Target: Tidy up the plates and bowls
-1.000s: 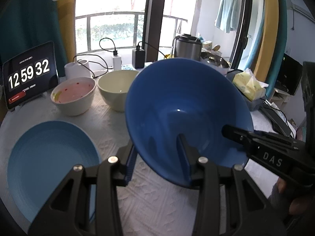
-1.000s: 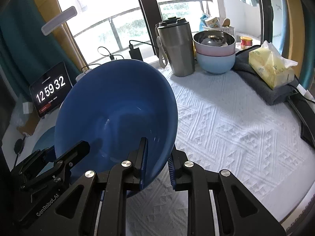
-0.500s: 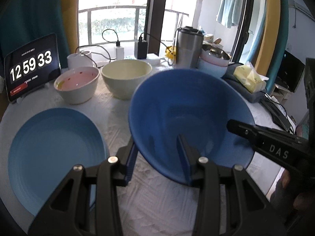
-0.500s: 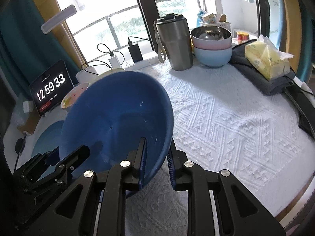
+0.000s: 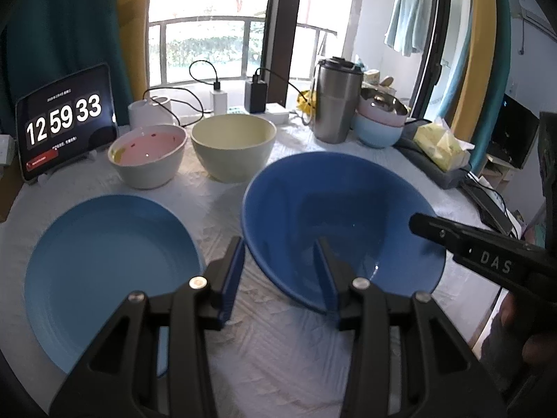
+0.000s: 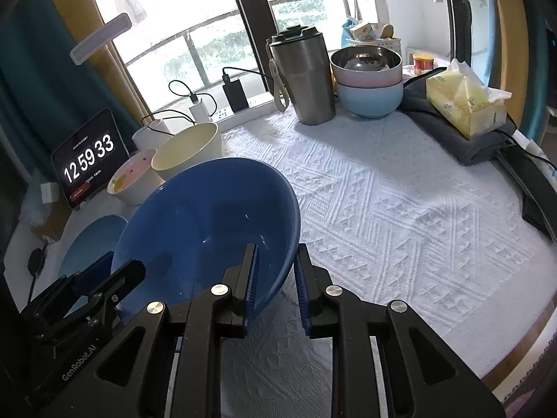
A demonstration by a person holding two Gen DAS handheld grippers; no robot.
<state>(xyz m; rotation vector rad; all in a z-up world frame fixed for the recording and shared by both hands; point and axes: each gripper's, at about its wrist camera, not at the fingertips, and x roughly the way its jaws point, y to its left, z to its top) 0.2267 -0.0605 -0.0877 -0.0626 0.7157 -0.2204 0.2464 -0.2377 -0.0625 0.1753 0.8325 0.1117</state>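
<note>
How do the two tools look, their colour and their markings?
Both are matte black with silver screws and ribbed blue pads. The left tool bears the pale lettering "GenRobot.AI" on its side, the right tool white letters "DAS".

Strong daylight comes from the window [image 5: 209, 35], which is overexposed and white. The curtain [image 5: 52, 35] and picture corners are dark. Both views bend strongly at the edges. Small highlights shine inside the bowl [image 6: 209, 216]. The cloth [image 6: 400, 209] is bright, with soft shadows.
</note>
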